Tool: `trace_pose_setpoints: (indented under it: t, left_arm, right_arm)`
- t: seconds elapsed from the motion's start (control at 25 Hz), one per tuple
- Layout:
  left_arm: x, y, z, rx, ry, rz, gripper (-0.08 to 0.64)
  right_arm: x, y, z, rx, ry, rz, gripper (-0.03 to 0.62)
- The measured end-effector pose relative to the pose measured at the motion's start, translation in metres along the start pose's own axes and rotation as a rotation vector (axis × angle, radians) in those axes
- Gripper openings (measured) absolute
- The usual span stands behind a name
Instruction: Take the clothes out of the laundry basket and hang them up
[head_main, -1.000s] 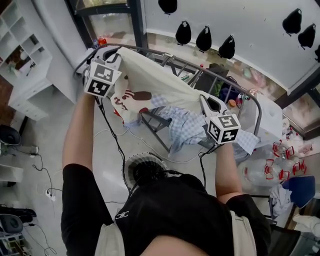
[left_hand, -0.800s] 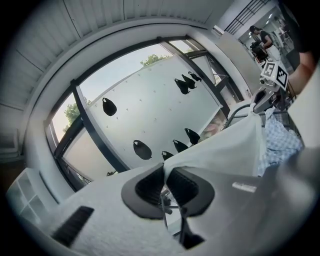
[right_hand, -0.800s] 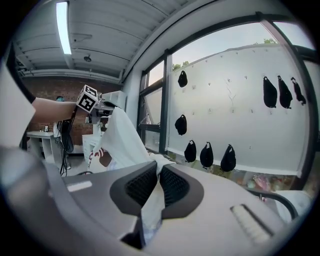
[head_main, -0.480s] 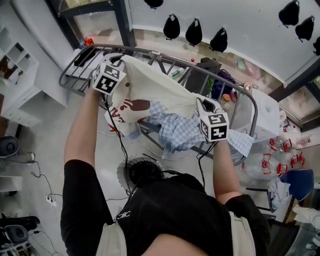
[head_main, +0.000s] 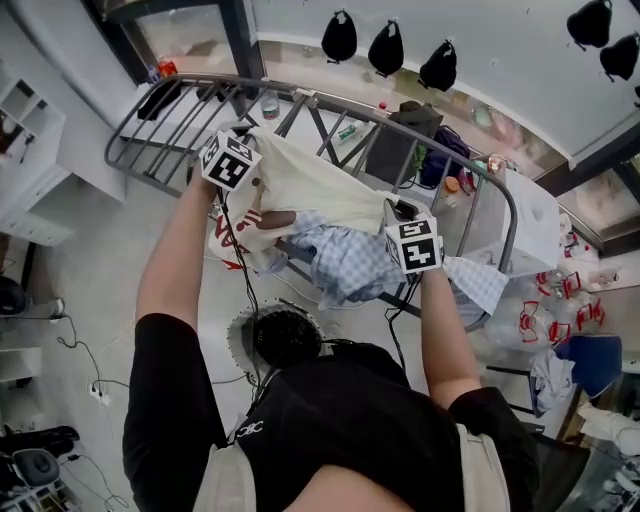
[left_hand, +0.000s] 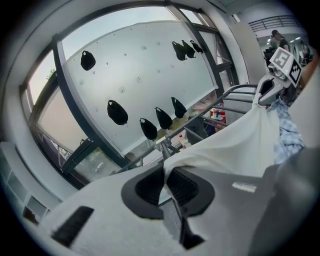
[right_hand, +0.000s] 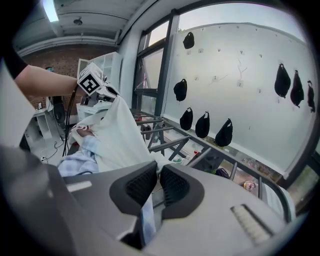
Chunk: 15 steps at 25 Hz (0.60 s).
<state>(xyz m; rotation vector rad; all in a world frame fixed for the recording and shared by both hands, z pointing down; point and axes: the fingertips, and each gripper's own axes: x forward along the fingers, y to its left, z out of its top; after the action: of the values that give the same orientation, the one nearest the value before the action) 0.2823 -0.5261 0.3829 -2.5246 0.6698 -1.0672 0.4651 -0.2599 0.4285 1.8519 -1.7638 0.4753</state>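
In the head view the tips of both grippers are buried in cloth, so the grip is read from the gripper views. There the left gripper (left_hand: 165, 184) is seen pinched narrow on an edge of the cream garment (left_hand: 235, 147), and the right gripper (right_hand: 156, 184) is closed on the same cloth. Where the garment meets the blue checked shirt (head_main: 350, 268), its lower edge cannot be traced. Its red-brown print (head_main: 272, 218), hanging below the left gripper, is folded and cannot be read. A round basket (head_main: 240, 345) nearer the person is partly covered by the body.

The garment is held as 1 pale sheet between the 2 grippers, taut along its upper edge, above the bars of the grey drying rack (right_hand: 165, 145).

Beyond both grippers the rack's far rail is seen, and past it a white wall hung with black bags (head_main: 388, 48). Bare bars lie to the left of the left gripper, while the rack's curved end stands near the right gripper's outer side.
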Motion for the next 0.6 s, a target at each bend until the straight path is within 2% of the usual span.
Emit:
trace_pose_setpoints:
  t: [0.08, 0.24, 0.36, 0.44, 0.6]
  left_arm:
    - [0.01, -0.007, -0.009, -0.016, 0.026, -0.024, 0.026]
    - [0.021, -0.017, -0.022, -0.033, 0.056, -0.056, 0.115]
    - [0.021, -0.023, -0.032, -0.039, 0.078, -0.075, 0.141]
    - [0.018, -0.025, -0.037, -0.057, 0.072, -0.079, 0.146]
    - [0.004, -0.023, -0.039, -0.11, 0.011, -0.05, 0.143]
  right_arm:
    - [0.006, 0.0, -0.007, -0.006, 0.032, -0.001, 0.042]
    - [0.011, -0.003, -0.009, 0.012, 0.035, 0.008, 0.109]
    - [0.011, -0.007, -0.012, 0.044, 0.032, 0.022, 0.156]
    - [0.009, -0.011, -0.016, 0.067, 0.031, 0.023, 0.191]
    - [-0.004, -0.017, -0.009, 0.13, -0.039, 0.011, 0.193]
